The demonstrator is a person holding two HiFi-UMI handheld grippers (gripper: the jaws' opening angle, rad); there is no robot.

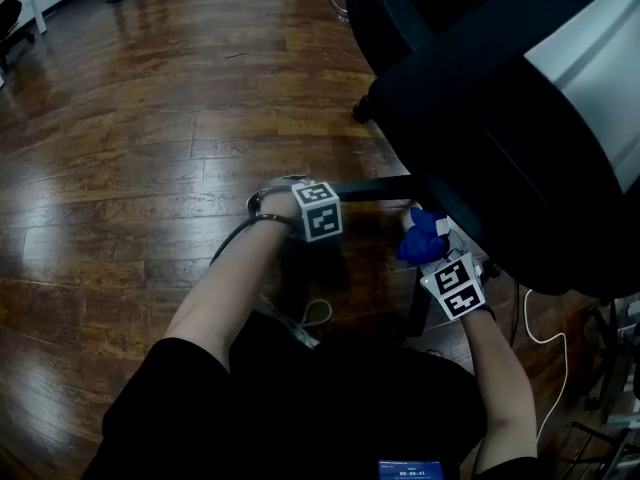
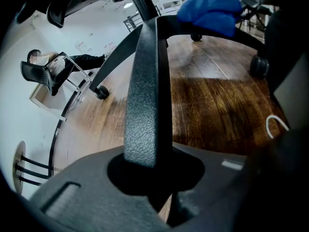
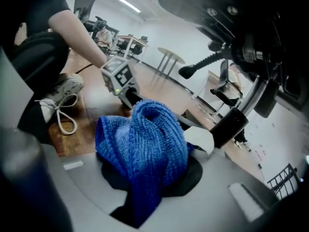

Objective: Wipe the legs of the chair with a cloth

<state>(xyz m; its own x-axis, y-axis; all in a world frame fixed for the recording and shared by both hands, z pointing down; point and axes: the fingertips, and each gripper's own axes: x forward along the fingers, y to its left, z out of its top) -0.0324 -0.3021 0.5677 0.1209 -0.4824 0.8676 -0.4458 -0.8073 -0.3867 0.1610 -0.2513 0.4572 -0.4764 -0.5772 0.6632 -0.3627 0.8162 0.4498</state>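
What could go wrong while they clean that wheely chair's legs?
The chair stands on casters, so it might roll if the left gripper slips off the chair leg. The blue cloth is bunched in the right gripper and may drop. A white cable nearby could snag.

A small blue screen (image 1: 410, 469) at the bottom edge of the head view, nearer the person than the right tongs (image 1: 424, 233), shows a row of white digits set out like a clock, too small to read for certain. The left cube (image 1: 318, 211), riding on the left tongs (image 1: 340, 190), and the right cube (image 1: 455, 286) carry black-and-white square code markers without letters. No other print is legible.
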